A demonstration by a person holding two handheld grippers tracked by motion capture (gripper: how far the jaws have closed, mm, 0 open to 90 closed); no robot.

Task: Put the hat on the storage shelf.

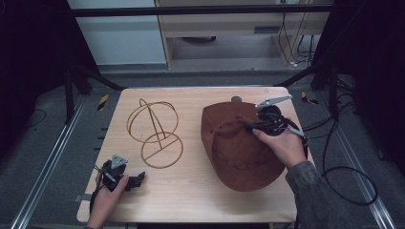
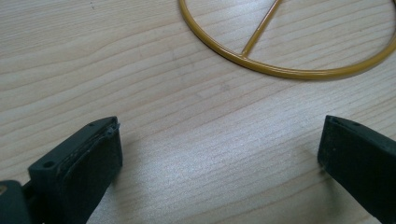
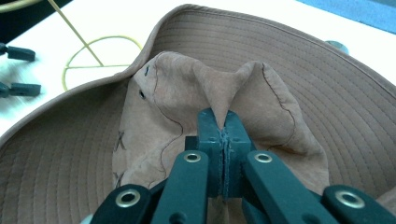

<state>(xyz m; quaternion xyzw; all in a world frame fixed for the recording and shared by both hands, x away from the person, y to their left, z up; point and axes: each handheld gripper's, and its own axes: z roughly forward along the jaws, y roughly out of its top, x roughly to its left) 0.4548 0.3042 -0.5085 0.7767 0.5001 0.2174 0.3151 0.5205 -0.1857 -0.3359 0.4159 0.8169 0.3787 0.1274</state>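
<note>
Surface: pale wood-grain top, rectangular, rounded corners, carried on a metal frame. Directly on it:
- wire stand, yellow-gold, left of centre; flat ring base with one crossbar lies on the wood, upright hoops rise from it.
- brown hat, wide-brimmed, stitched brim, on the right half, well apart from the stand; whether all of it rests on the wood cannot be told.
- small grey round object at the far edge, just behind the hat.
</note>
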